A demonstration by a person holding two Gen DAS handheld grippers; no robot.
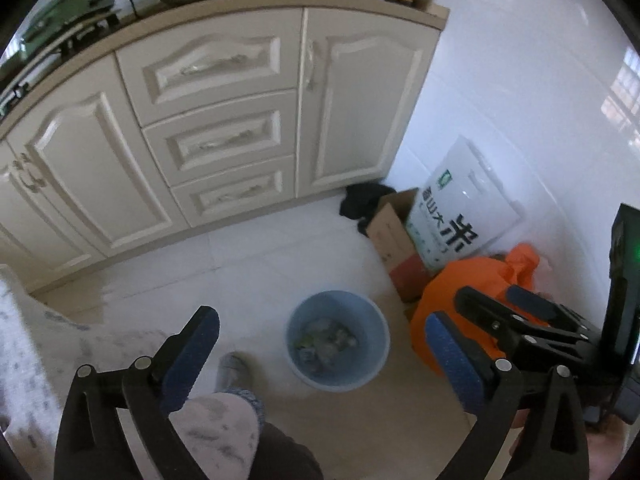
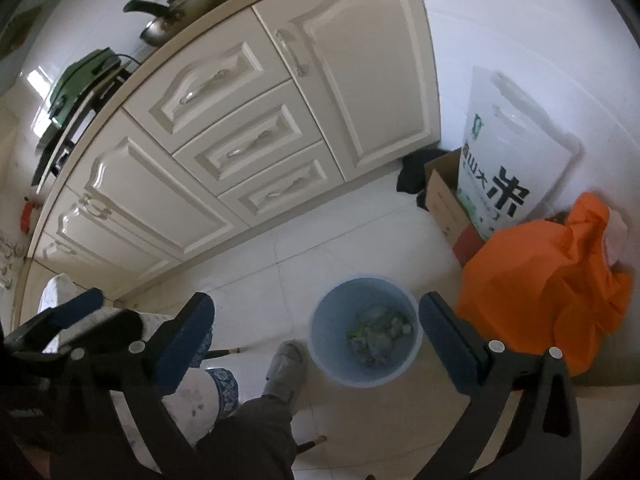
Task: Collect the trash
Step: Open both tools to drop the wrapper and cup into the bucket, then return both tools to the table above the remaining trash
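Observation:
A light blue bin (image 1: 362, 368) (image 2: 332, 350) stands on the tiled floor below both grippers. Crumpled grey and green trash (image 1: 326, 338) (image 2: 378, 330) lies at its bottom. My left gripper (image 1: 320, 316) hangs over the bin, wide open, with nothing between its blue pads. My right gripper (image 2: 316, 300) is also wide open and empty, with the bin seen between its fingers. In the left wrist view the right gripper (image 1: 496, 298) shows at the right, in front of the orange bag. In the right wrist view the left gripper (image 2: 96, 316) shows at the far left.
Cream cabinets (image 1: 208, 128) run along the back. At the right wall stand a cardboard box (image 1: 394, 236), a white sack (image 1: 460, 208) and an orange bag (image 2: 540, 280). Black cloth (image 2: 416, 170) lies by the cabinet corner. The person's grey slipper (image 2: 284, 368) is beside the bin.

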